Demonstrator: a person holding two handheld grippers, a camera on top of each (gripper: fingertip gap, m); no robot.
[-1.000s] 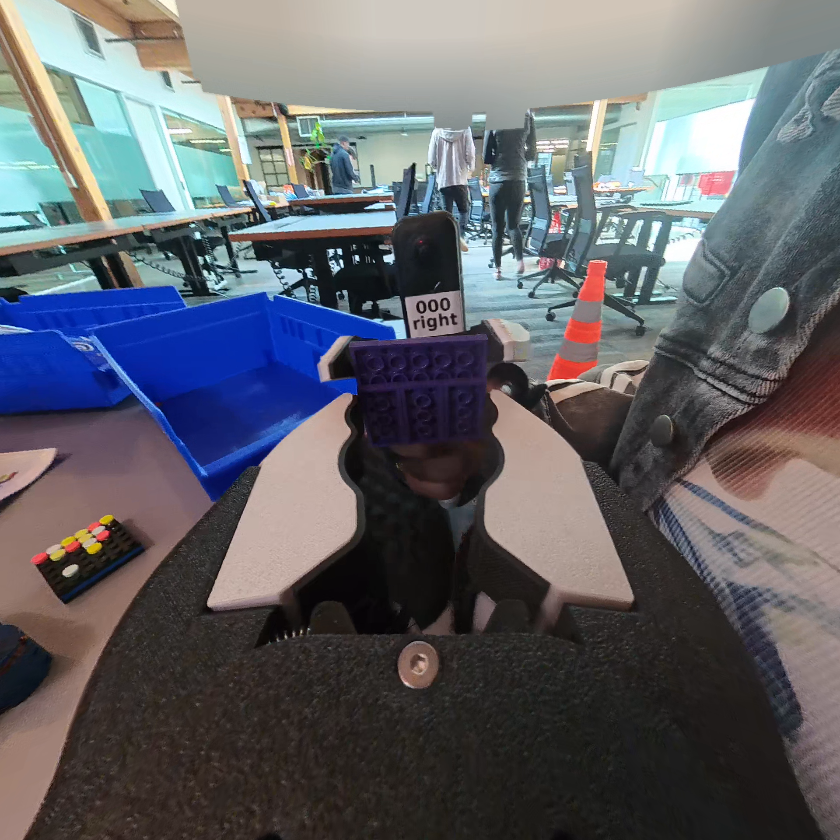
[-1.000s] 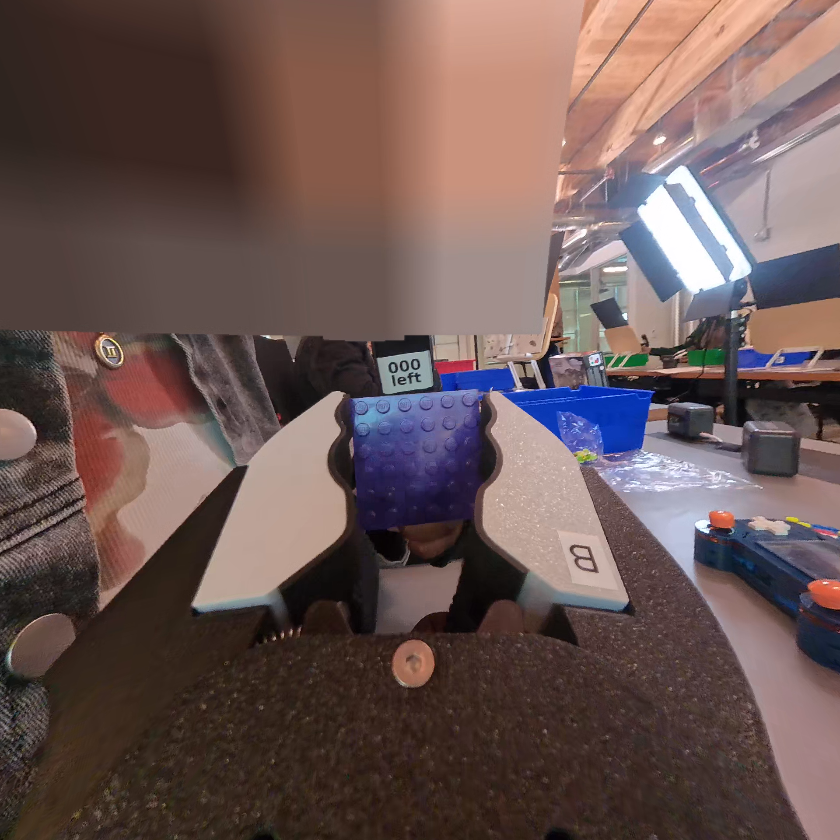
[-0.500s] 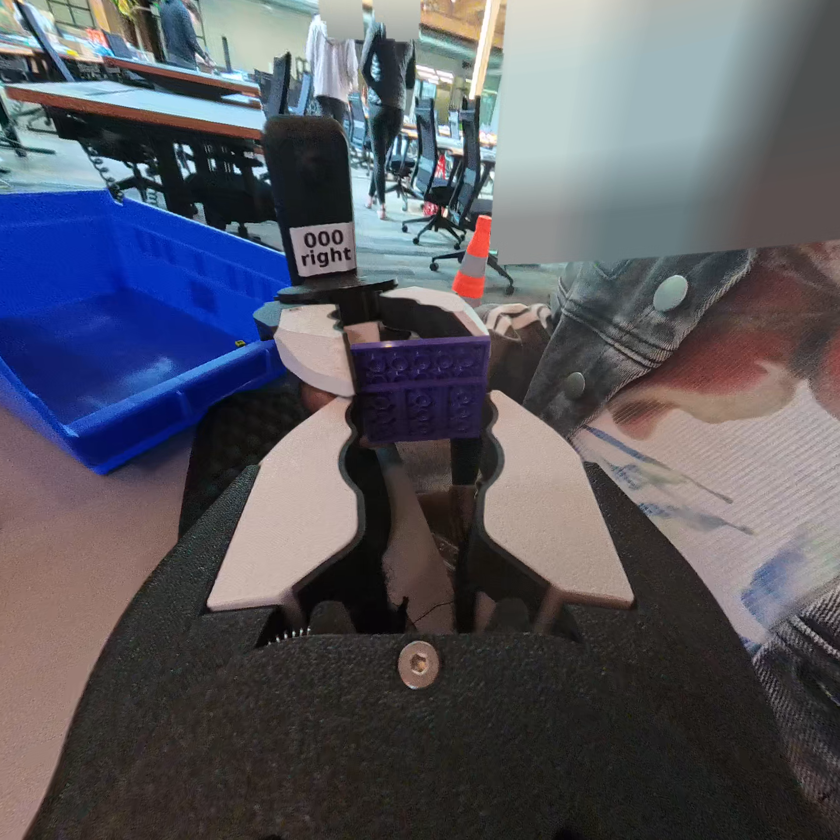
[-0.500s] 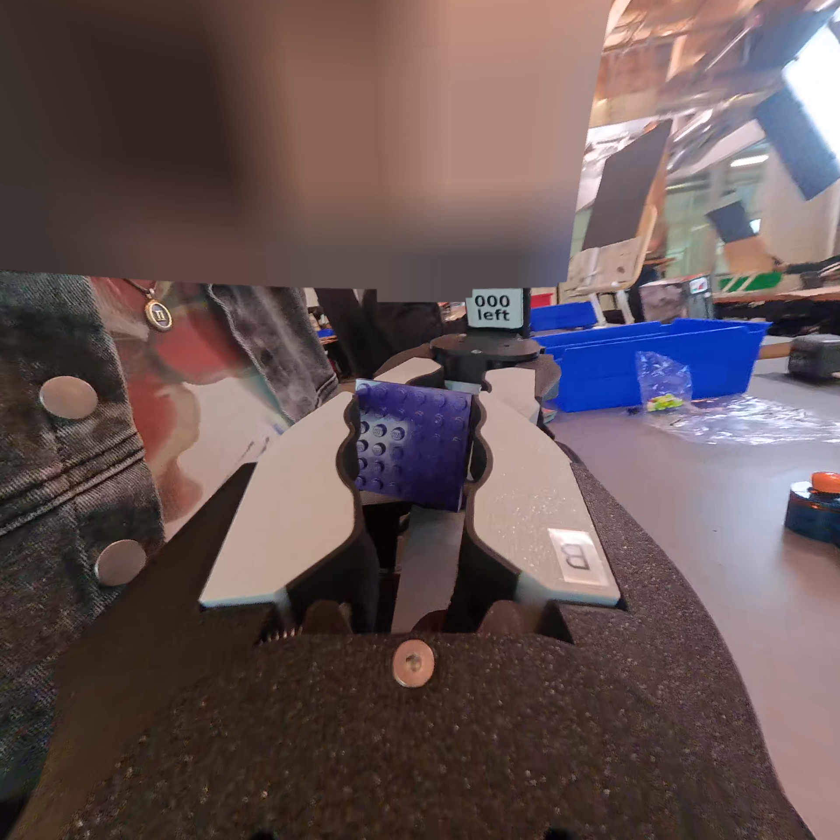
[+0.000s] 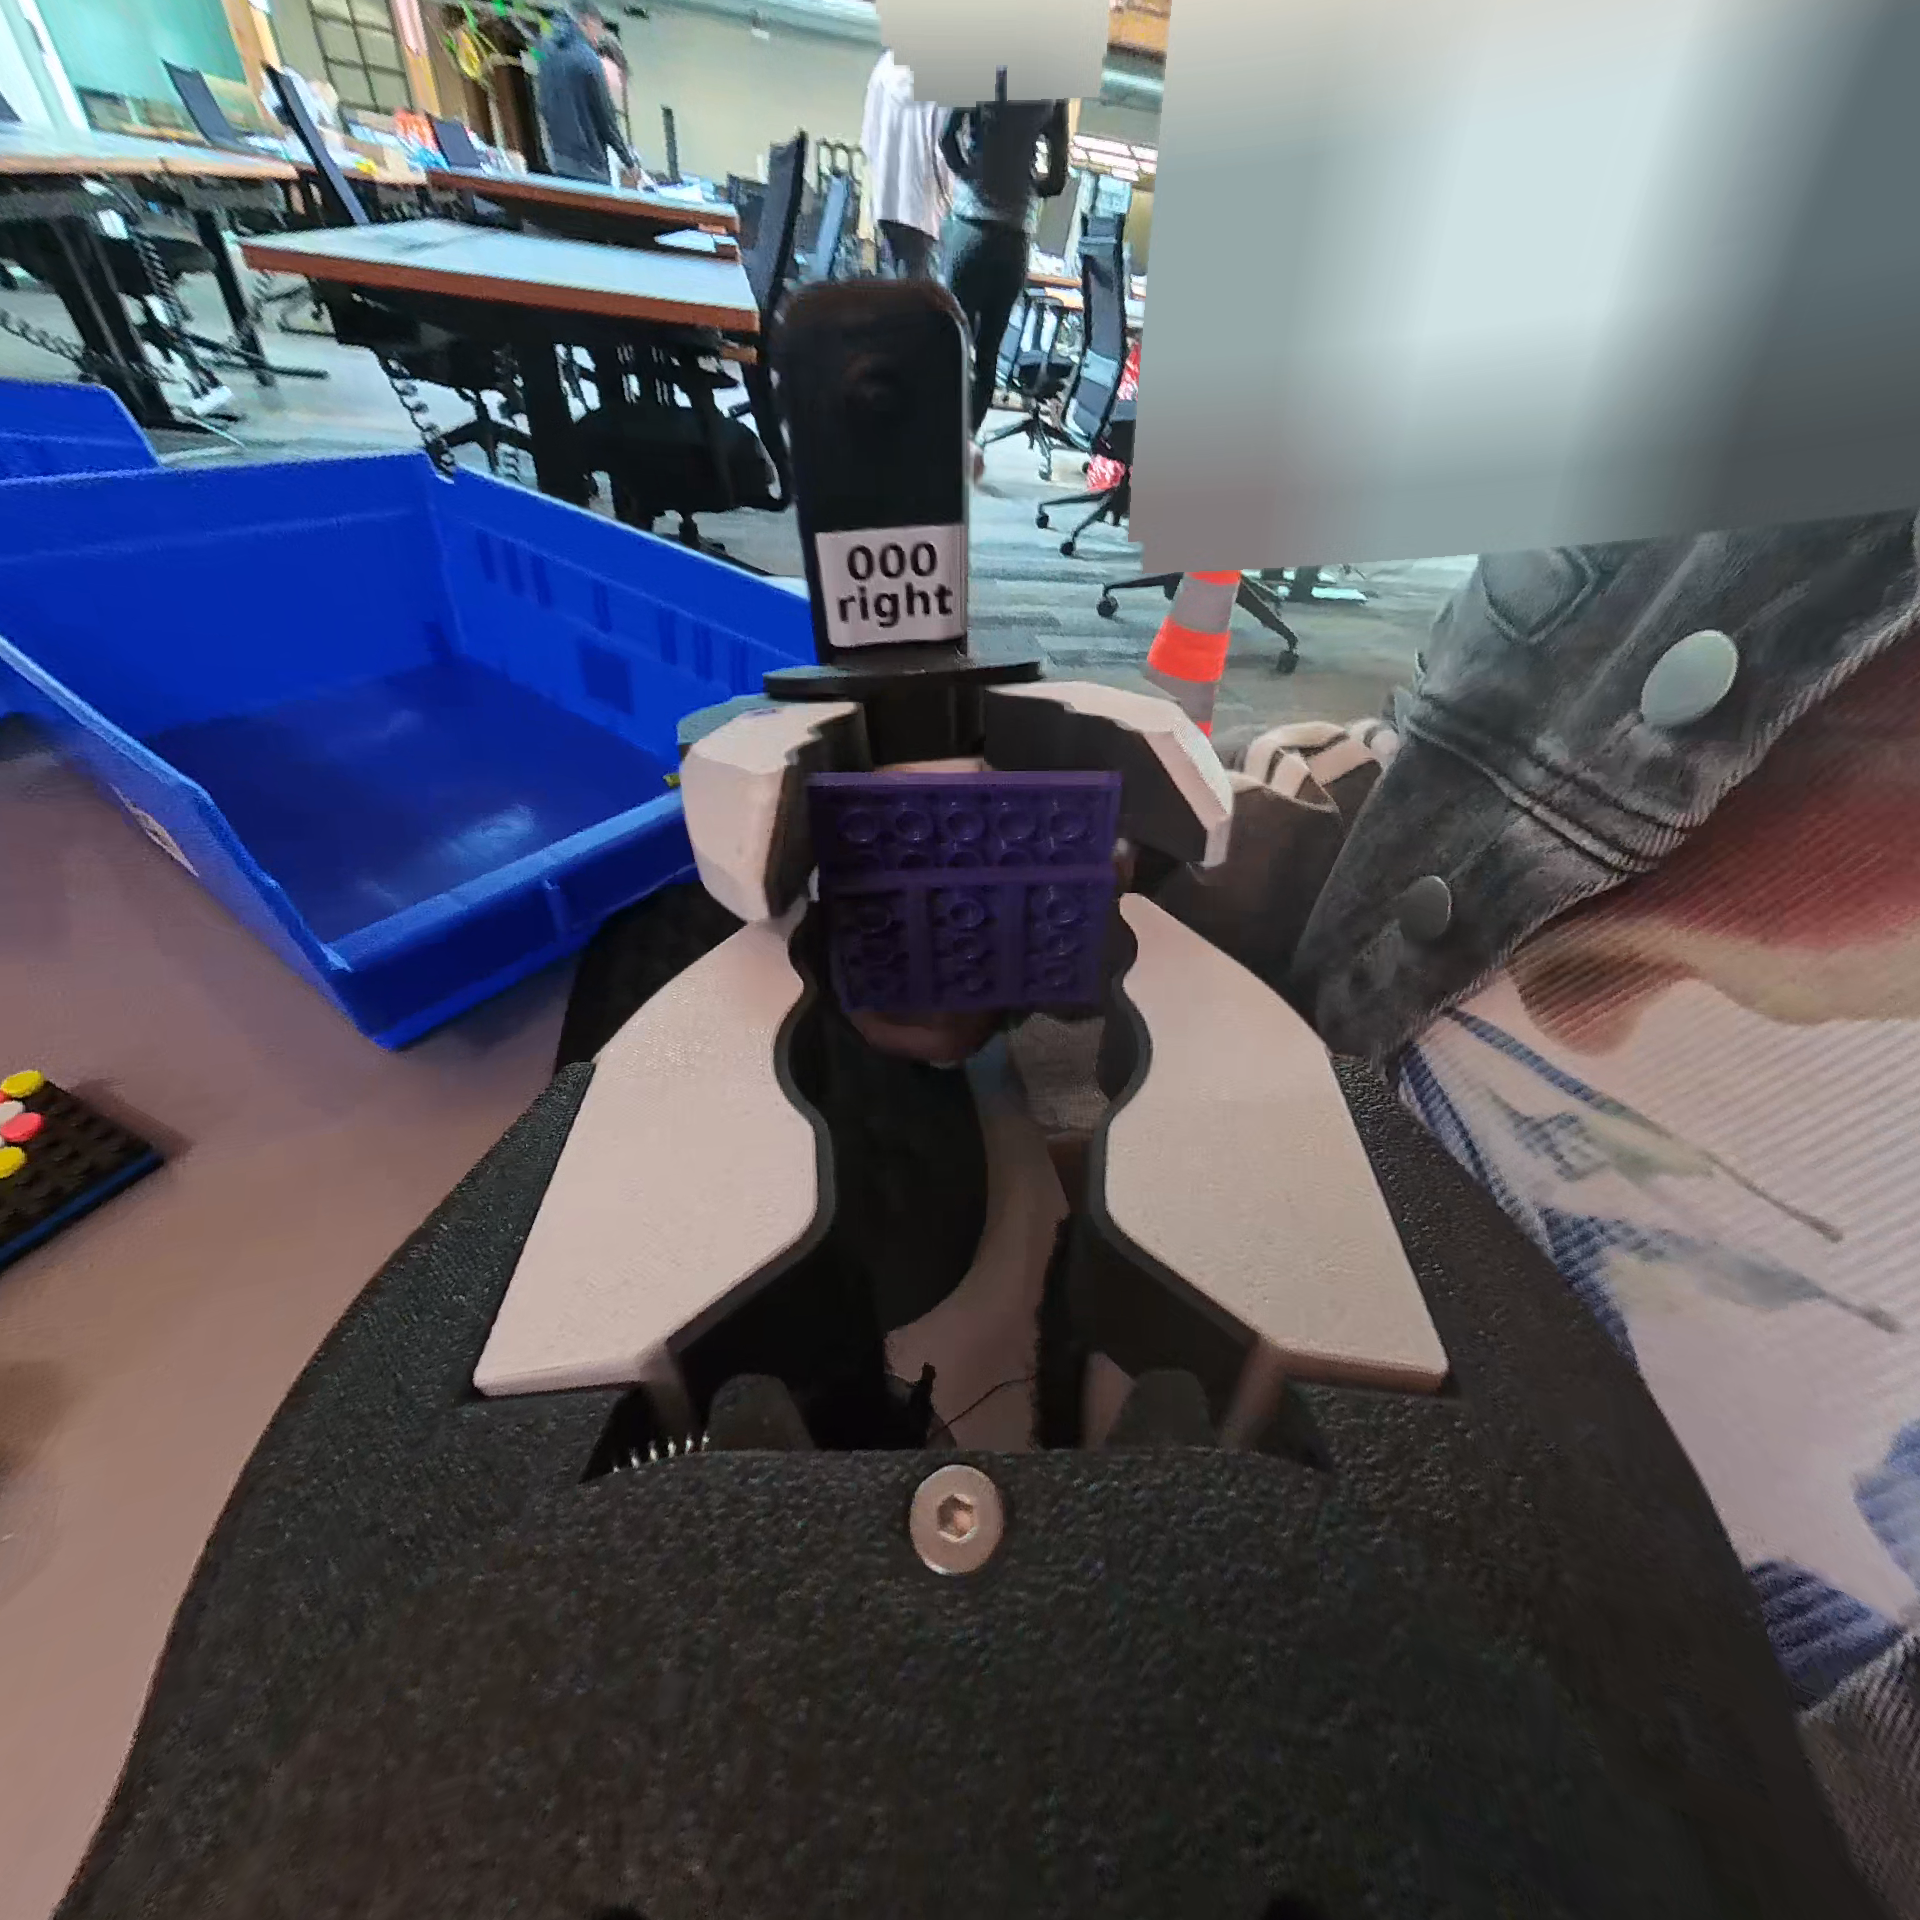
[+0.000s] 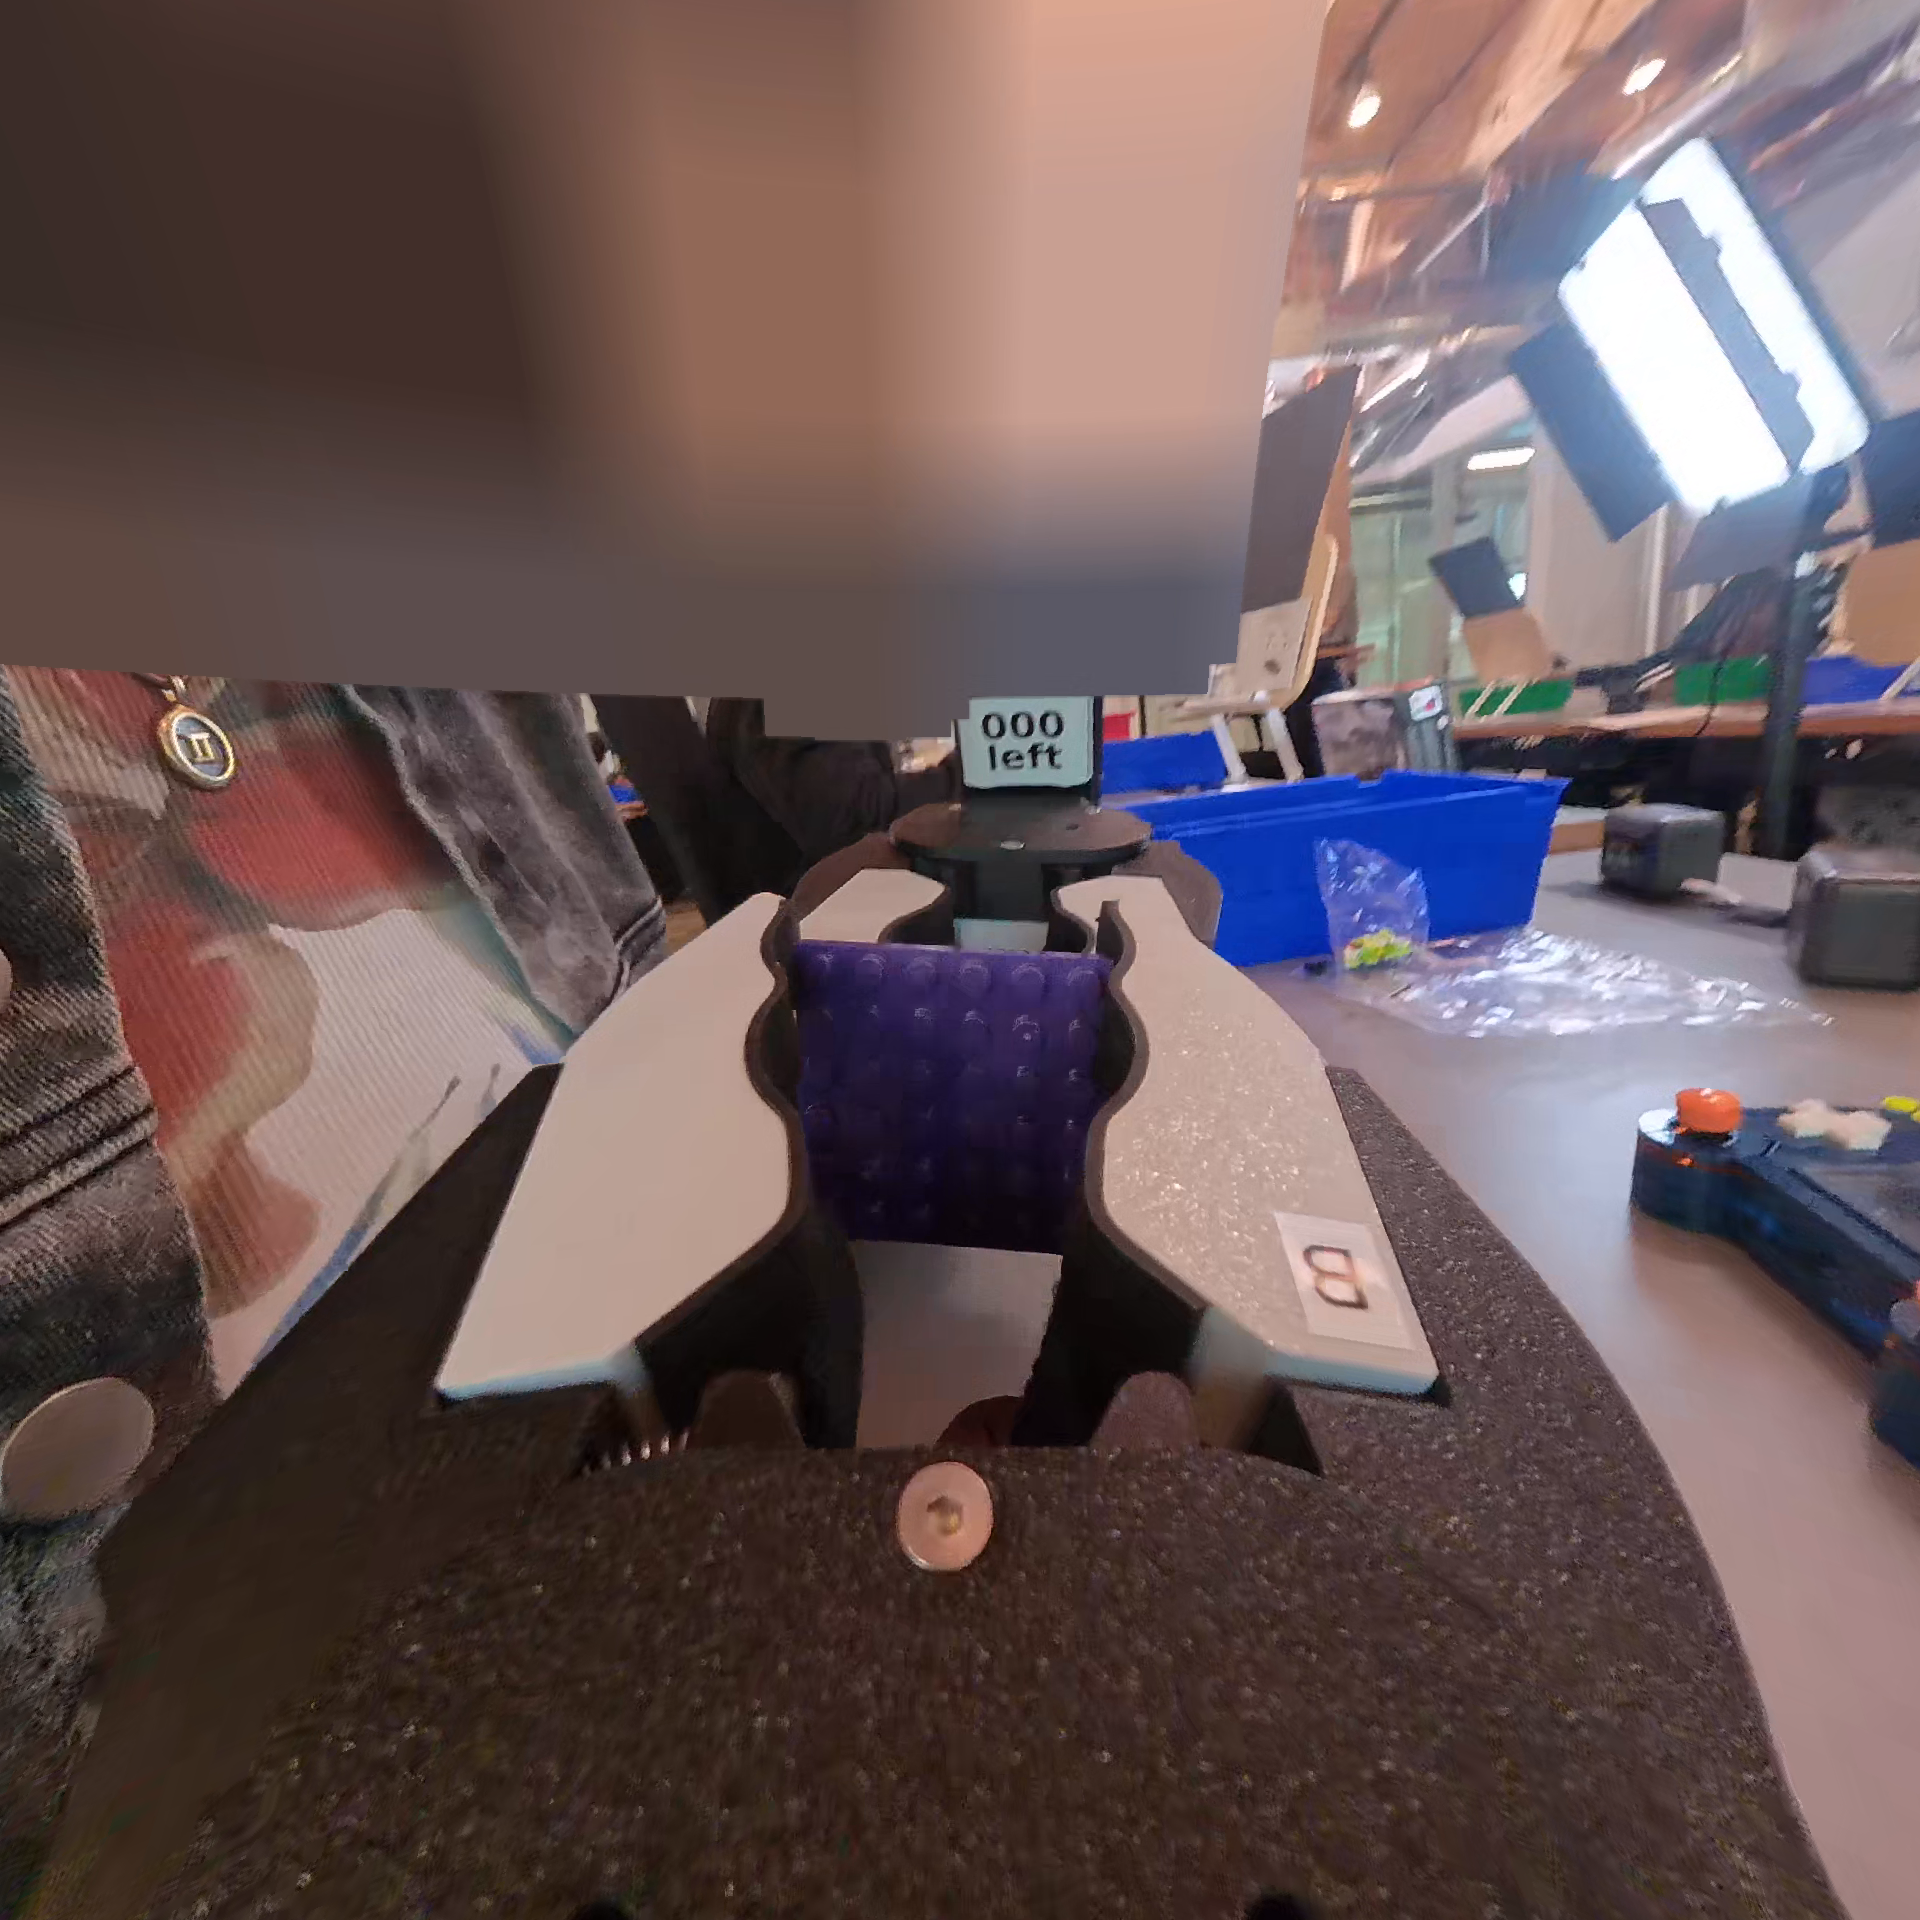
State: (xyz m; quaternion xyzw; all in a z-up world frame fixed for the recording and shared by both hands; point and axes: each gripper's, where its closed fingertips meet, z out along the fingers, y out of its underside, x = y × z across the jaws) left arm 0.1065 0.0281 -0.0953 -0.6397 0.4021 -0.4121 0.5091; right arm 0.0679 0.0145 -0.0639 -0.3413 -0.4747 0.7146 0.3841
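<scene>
Grey table (image 5: pixel 260 1226) holds blue bin (image 5: pixel 343 748), open office.

An open-plan office workspace: long desks (image 5: pixel 499 265), rolling office chairs (image 5: pixel 1081 343), blue storage bins (image 5: pixel 343 665), a studio light panel (image 6: pixel 1704 322).

black studded plate (image 5: pixel 42 1164) cut off left, blue controller (image 6: pixel 1808 1184) cut off right

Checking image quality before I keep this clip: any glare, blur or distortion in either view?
Left wrist view: purple brick plates sharp, edges smeared, straight lines bowed by the wide lens. Right wrist view: light panel blown out white, purple plate soft, blue controller slightly blurred. Both carry large masking patches.
</scene>
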